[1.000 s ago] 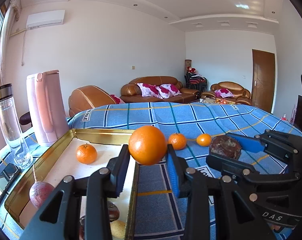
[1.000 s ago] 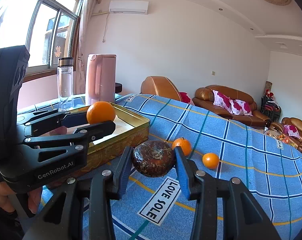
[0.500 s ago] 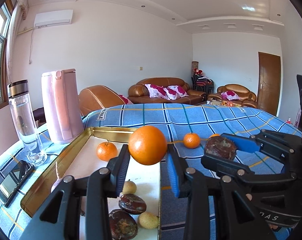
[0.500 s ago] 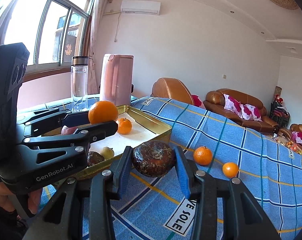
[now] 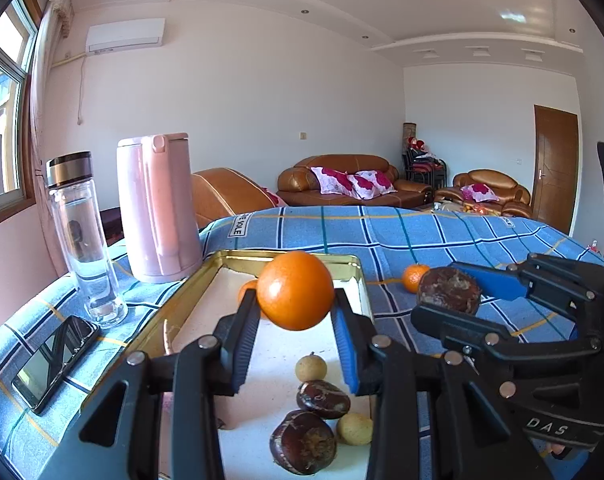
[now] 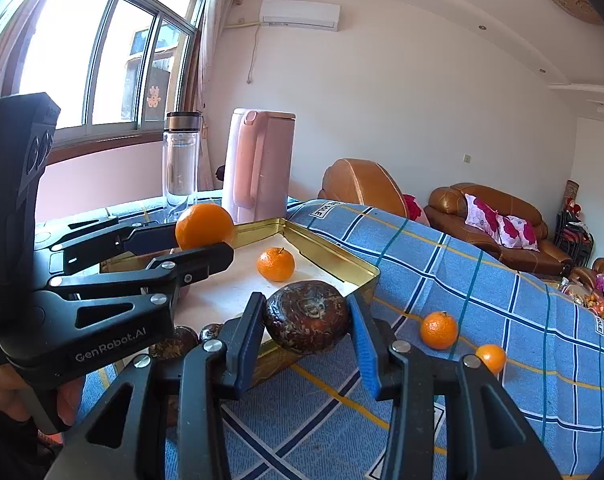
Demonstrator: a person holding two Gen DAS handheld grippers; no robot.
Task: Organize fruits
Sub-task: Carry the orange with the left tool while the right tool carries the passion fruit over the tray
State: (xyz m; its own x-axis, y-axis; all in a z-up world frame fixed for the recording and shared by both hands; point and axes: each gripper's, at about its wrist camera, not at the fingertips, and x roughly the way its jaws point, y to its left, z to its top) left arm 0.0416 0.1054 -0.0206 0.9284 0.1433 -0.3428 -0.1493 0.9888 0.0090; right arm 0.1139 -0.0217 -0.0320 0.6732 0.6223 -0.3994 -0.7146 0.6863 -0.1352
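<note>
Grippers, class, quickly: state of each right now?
Left gripper: closed on the orange, above the gold tray.
Right gripper: closed on the dark brown fruit.

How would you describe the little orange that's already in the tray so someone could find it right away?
Start at the gold tray on the blue checked cloth, in front of the pink kettle. On its white floor near the far corner sits a small orange with a dark stem. It lies alone there; the bigger orange is held above the tray, and two other small ones lie outside on the cloth.
</note>
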